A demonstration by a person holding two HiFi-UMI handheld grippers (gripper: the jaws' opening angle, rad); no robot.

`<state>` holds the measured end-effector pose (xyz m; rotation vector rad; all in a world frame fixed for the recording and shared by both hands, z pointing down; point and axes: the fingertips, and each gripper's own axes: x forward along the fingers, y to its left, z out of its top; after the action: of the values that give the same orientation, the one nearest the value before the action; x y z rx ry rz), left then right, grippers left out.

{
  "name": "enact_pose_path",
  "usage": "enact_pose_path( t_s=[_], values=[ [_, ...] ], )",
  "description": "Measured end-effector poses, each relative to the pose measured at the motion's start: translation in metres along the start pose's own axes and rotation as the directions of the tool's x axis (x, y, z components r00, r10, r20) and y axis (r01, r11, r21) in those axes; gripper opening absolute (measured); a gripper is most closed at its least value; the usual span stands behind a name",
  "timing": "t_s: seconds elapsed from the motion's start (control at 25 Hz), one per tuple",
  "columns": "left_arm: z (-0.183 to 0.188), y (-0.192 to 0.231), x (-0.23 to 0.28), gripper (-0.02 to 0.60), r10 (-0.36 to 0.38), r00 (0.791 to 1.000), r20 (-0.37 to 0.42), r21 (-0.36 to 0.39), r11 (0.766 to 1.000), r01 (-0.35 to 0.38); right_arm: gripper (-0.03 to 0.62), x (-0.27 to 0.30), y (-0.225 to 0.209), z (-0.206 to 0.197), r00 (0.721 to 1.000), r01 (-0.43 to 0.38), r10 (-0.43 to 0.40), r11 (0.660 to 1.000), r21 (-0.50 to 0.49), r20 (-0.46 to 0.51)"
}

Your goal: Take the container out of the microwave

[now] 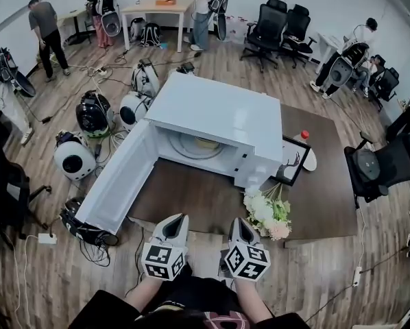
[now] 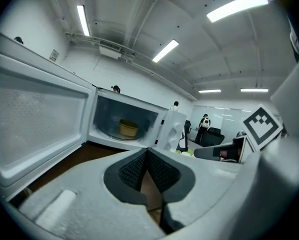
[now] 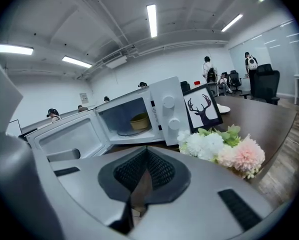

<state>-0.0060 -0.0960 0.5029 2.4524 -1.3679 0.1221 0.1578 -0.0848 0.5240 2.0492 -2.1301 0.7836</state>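
Nearest me, my left gripper (image 1: 175, 219) hangs at the near edge of the table (image 1: 191, 201), its jaws pressed together on nothing. Just right of it, my right gripper (image 1: 240, 223) is the same, closed and empty. Farther off, the door (image 1: 116, 180) stands swung open to the left. The container (image 1: 206, 143) sits inside the microwave (image 1: 212, 105), well apart from both grippers. To the right lie flowers (image 1: 268, 211), with a picture frame (image 1: 291, 160) beyond them.
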Motion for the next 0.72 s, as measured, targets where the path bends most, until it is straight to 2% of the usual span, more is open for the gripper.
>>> enact_pose_path(
  t_s=[0.48,0.72],
  values=[
    [0.023,0.047,0.059,0.009,-0.099,0.995,-0.024,0.017,0.995,0.100,0.008,0.071,0.027,0.018,0.998,0.061,-0.061,0.998,0.027,0.008],
    [0.034,0.069,0.071,0.009,-0.095,0.995,-0.023,0.022,0.995,0.095,0.009,0.100,0.041,0.038,0.995,0.089,-0.089,0.996,0.005,0.047]
  ],
)
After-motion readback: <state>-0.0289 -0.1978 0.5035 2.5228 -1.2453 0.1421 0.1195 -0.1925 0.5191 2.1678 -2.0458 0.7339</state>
